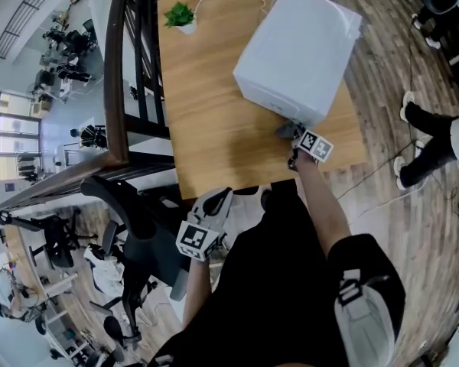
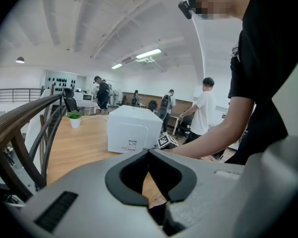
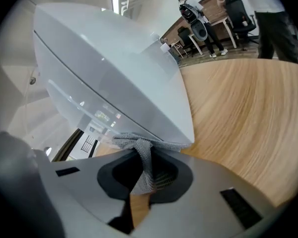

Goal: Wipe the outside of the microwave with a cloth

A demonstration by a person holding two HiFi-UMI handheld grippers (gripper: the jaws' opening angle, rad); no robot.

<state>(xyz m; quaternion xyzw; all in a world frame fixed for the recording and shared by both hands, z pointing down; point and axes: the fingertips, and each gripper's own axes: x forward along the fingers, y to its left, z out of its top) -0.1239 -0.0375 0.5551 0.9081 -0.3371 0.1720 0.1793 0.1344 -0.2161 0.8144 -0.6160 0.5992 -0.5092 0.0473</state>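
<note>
Right tongs are pinching the grey cloth and pressing its bunched end against the microwave's near lower corner, likely to rub the casing. Left tongs are pressed together, empty, and hanging off the worktop's near edge, clear of the wiping.

A small potted plant sits on the wooden table — black railing alongside.
</note>
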